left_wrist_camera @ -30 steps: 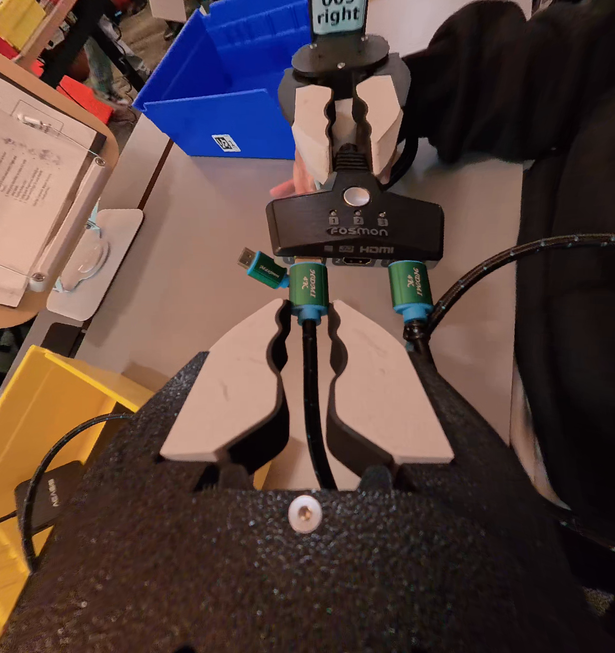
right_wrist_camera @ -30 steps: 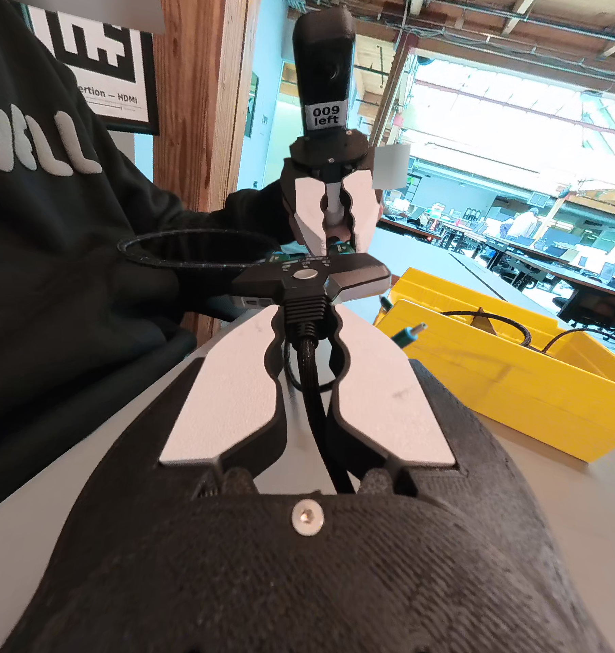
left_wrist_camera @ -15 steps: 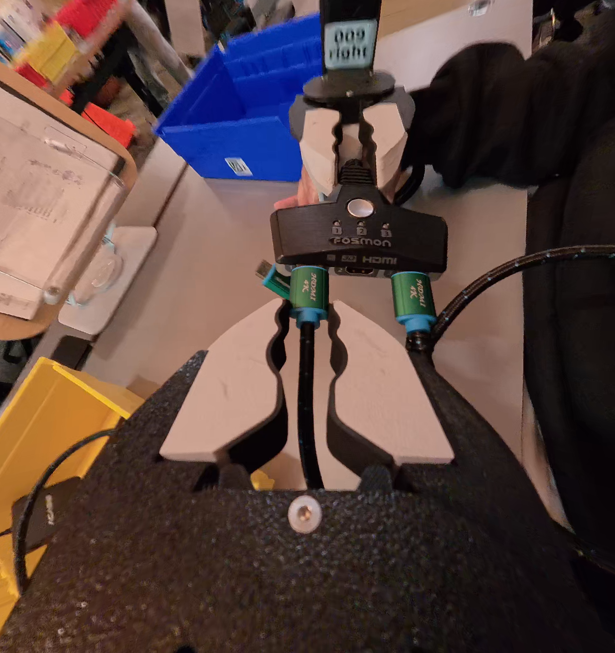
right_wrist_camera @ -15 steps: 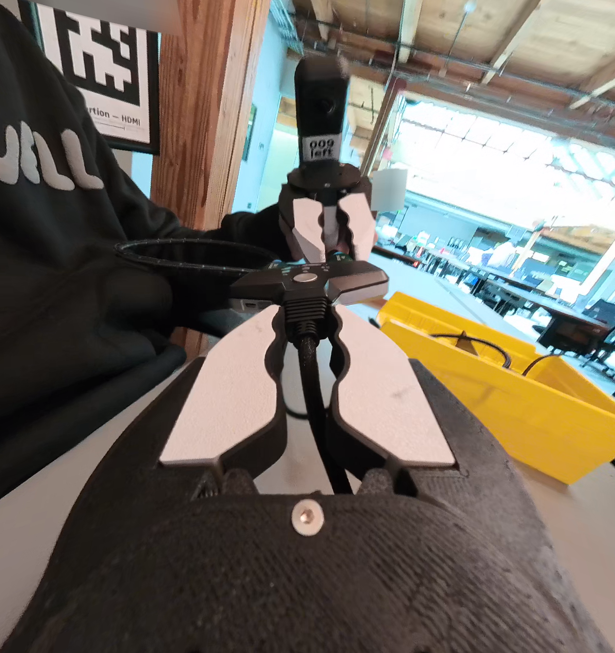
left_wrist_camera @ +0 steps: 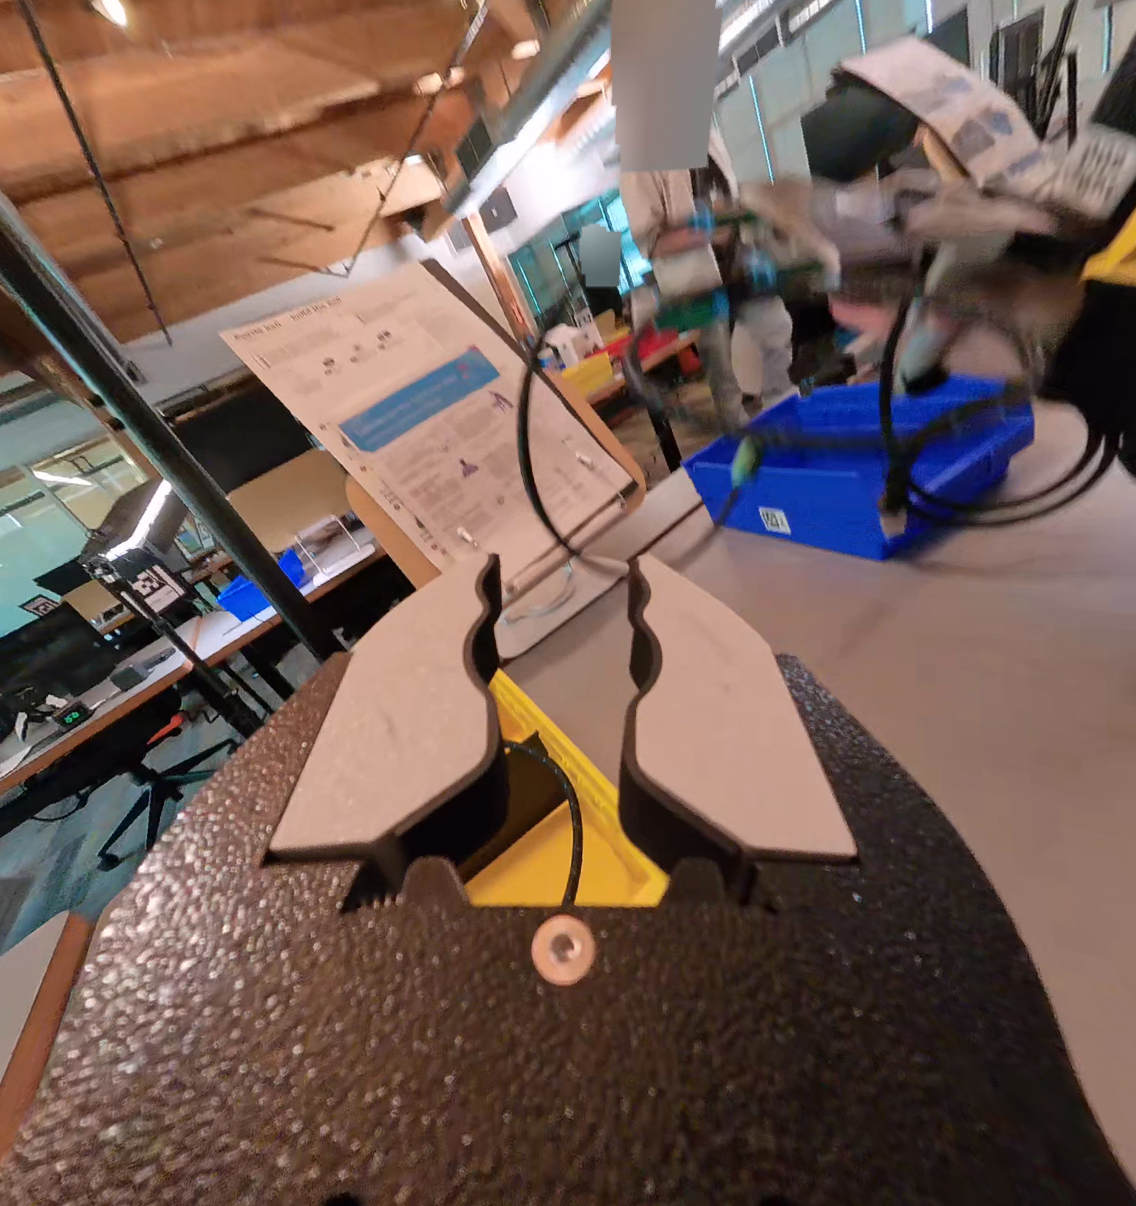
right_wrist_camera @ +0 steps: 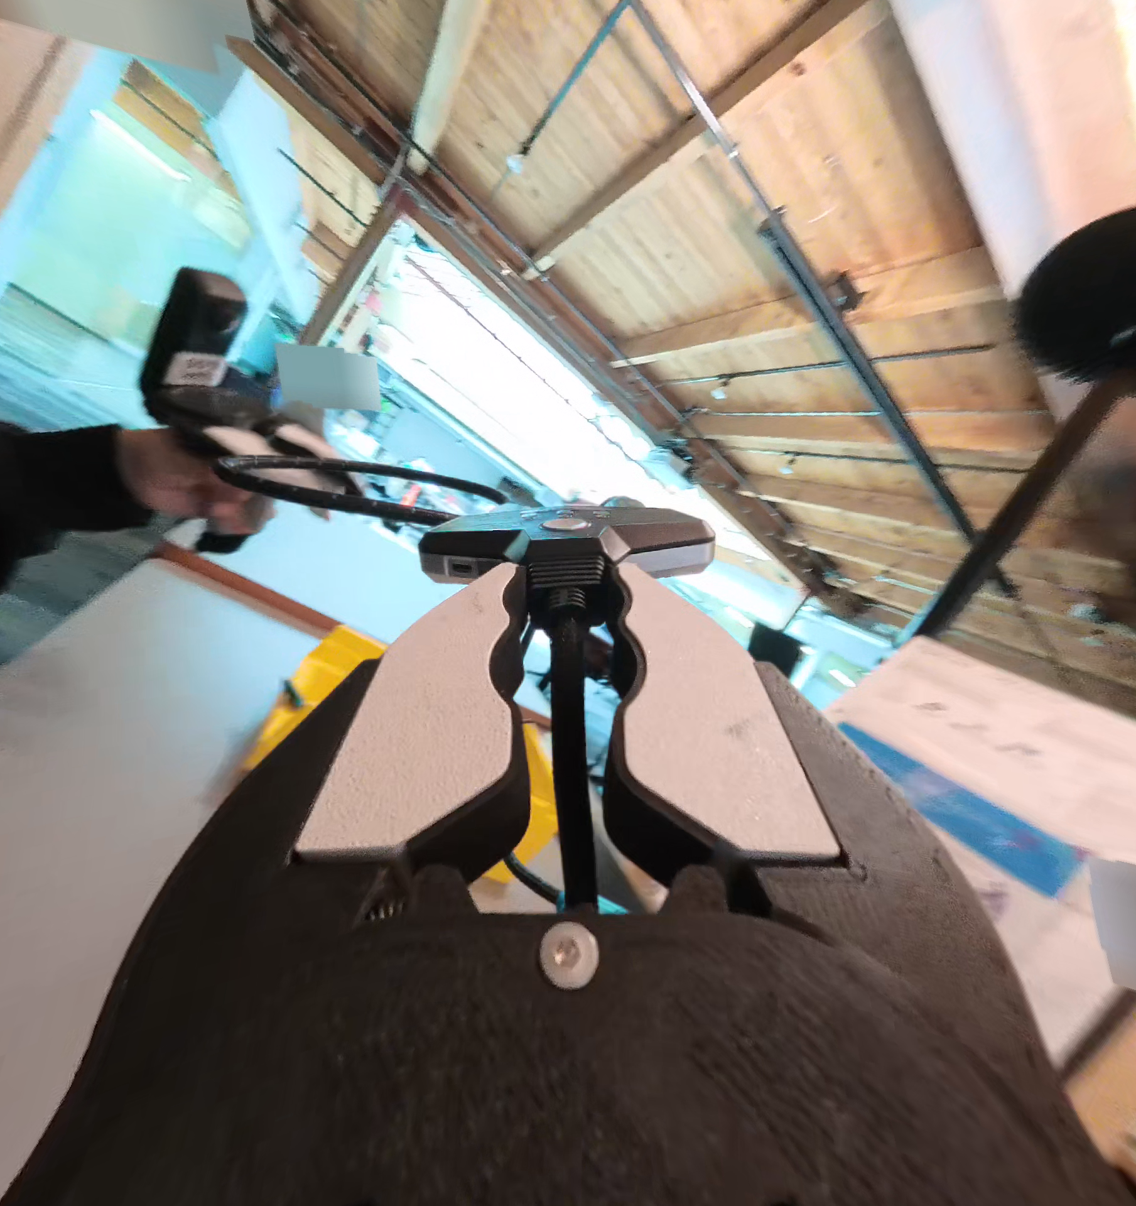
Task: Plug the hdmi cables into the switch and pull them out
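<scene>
In the right wrist view my right gripper (right_wrist_camera: 568,581) is shut on the ribbed cable collar of the black HDMI switch (right_wrist_camera: 568,532) and holds it in the air, tilted up towards the ceiling. A black cable loop (right_wrist_camera: 356,486) runs to the switch's far side. My left gripper (right_wrist_camera: 271,444) shows far off at the left, in a person's hand. In the left wrist view my left gripper (left_wrist_camera: 562,574) is open and empty above the table edge. Black cables (left_wrist_camera: 891,424) and a green plug (left_wrist_camera: 744,457) hang, blurred, over the blue bin.
A blue bin (left_wrist_camera: 832,496) stands on the grey table (left_wrist_camera: 943,685) at the right. A yellow bin (left_wrist_camera: 552,868) with a black cable lies under my left gripper. A leaning poster board (left_wrist_camera: 434,431) stands ahead. A person walks in the background.
My left gripper has let go of the green-plug cable, opened and swung away to the left. My right gripper has lifted the switch and tilted it upward, with cables trailing.
</scene>
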A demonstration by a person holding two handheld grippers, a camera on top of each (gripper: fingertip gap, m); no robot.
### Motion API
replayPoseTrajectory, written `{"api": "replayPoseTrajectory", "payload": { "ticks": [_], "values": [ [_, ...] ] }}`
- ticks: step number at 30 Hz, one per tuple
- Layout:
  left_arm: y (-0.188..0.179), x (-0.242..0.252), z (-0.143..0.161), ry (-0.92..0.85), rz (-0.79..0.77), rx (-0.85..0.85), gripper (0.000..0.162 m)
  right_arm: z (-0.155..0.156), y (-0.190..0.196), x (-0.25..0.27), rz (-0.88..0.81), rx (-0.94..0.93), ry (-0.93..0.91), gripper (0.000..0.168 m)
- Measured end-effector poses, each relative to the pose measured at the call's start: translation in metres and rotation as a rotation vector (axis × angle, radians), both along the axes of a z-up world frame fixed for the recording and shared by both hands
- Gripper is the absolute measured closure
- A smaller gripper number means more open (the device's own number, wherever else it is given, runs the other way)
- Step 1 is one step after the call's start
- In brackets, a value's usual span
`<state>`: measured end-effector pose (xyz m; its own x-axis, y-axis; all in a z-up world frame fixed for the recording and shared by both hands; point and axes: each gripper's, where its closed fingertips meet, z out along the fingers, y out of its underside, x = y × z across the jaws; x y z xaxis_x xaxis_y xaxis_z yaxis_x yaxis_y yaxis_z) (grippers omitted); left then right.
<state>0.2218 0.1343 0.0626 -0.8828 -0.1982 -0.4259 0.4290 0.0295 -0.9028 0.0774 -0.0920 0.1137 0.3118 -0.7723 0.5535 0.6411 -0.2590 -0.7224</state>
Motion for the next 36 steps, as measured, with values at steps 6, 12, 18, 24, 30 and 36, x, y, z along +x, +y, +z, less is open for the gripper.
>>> {"api": "replayPoseTrajectory", "payload": {
  "ticks": [6, 12, 18, 24, 30, 36],
  "values": [
    [-0.029, 0.002, -0.044, -0.079, 0.042, 0.242, 0.124, 0.065, -0.066, -0.023, -0.123, 0.051, -0.096, 0.146],
    [-0.038, 0.002, -0.058, -0.11, 0.06, 0.301, 0.122, 0.06, -0.139, -0.04, -0.343, -0.045, -0.026, 0.146],
    [-0.043, 0.002, -0.062, -0.034, 0.0, 0.274, 0.123, 0.045, -0.206, -0.051, -0.557, 0.024, 0.072, 0.146],
    [-0.049, 0.0, -0.07, -0.02, -0.016, 0.304, 0.124, 0.05, -0.226, -0.051, -0.47, 0.242, 0.009, 0.146],
    [-0.051, 0.0, -0.081, -0.031, -0.024, 0.347, 0.123, 0.058, -0.246, -0.045, -0.265, 0.504, -0.145, 0.146],
    [-0.052, 0.001, -0.084, -0.021, -0.035, 0.349, 0.123, 0.054, -0.278, -0.047, -0.19, 0.653, -0.256, 0.146]
  ]
}}
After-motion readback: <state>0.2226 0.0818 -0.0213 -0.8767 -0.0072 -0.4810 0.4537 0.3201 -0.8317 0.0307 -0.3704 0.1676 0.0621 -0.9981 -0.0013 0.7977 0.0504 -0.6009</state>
